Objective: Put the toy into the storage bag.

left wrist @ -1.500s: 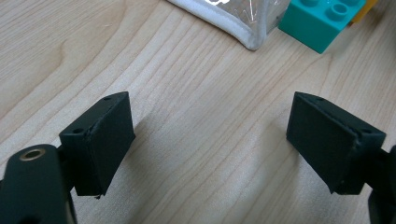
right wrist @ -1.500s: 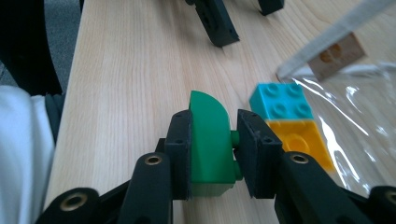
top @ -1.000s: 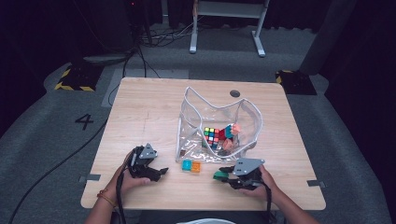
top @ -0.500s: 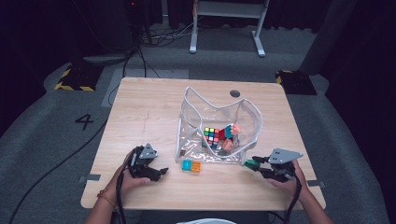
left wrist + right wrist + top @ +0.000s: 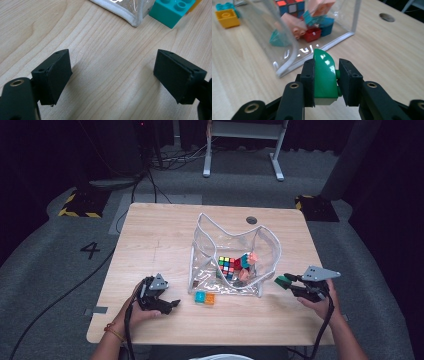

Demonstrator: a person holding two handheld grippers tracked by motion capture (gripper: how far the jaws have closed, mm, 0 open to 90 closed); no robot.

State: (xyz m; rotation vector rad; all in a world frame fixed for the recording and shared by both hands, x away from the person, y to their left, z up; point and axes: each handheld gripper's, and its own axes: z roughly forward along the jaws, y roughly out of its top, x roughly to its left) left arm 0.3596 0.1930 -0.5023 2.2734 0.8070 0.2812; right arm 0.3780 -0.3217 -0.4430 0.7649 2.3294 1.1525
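Green block (image 5: 324, 75) clamped in right gripper (image 5: 325, 80) beside clear bag (image 5: 235, 260); next: lift over rim; left gripper (image 5: 112, 75) apart, idle.

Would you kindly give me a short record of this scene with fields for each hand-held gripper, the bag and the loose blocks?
left hand-held gripper: open, empty, low over the wooden table
right hand-held gripper: shut on curved green plastic block, right of the bag
clear plastic bag: open-topped, holds colour puzzle cube and blocks
loose blocks: teal block and orange block, side by side before the bag
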